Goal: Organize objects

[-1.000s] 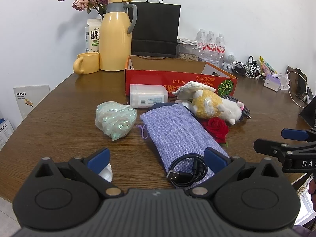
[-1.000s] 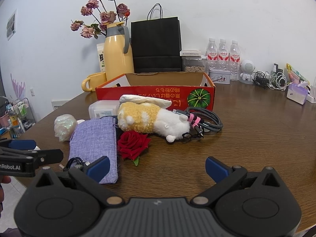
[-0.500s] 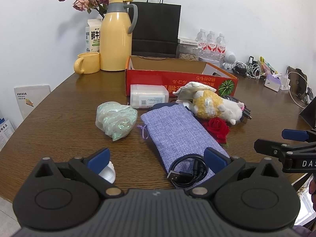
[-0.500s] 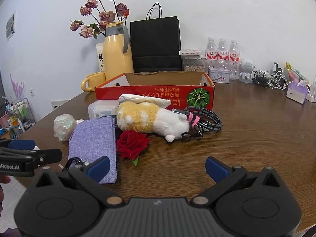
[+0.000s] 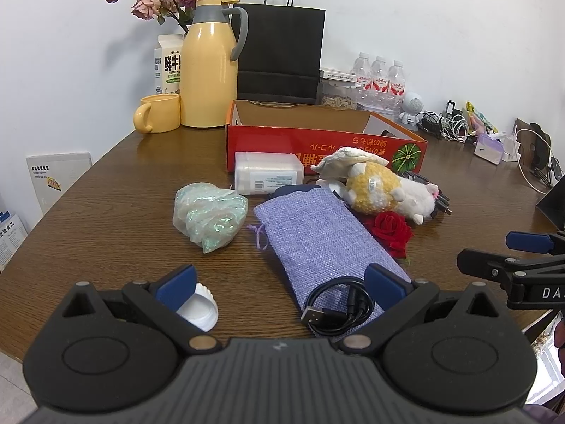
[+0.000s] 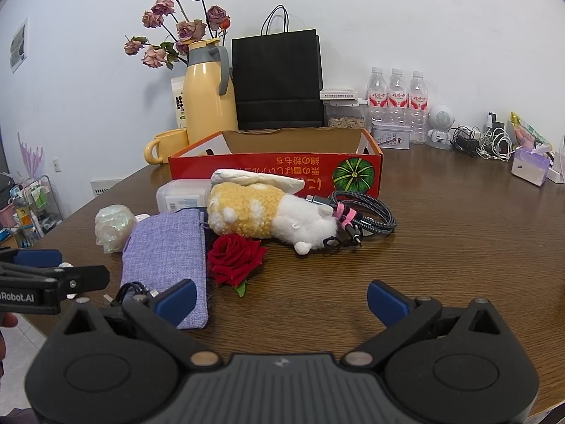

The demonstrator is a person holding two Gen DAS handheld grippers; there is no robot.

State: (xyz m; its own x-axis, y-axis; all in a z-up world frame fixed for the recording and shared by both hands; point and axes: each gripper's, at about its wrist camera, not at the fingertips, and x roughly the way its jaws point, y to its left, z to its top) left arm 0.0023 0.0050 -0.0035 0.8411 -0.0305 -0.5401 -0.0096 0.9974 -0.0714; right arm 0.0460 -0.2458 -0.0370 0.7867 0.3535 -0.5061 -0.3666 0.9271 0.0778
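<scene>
Left to right on my desk (image 5: 106, 190): crinkly iridescent bag (image 5: 208, 215), limp lilac burlap pouch (image 5: 317, 236) with a black USB cable (image 5: 339, 305) coiled on its near end, soft plush toy (image 6: 268, 219) before the red box (image 6: 275, 173). Left claw (image 5: 279, 288) and right claw (image 6: 280, 298) both released, empty. All light and floppy; I'd pinch the pouch mid-body.

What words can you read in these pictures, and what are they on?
"DA", cut off: right gripper.
"Robot.AI", start cut off: left gripper.
"FRESH MILK", small, under big Chinese characters: milk carton.
Upside-down yellow writing: red box, not readable.
Bottles, white case: labels too small.
</scene>
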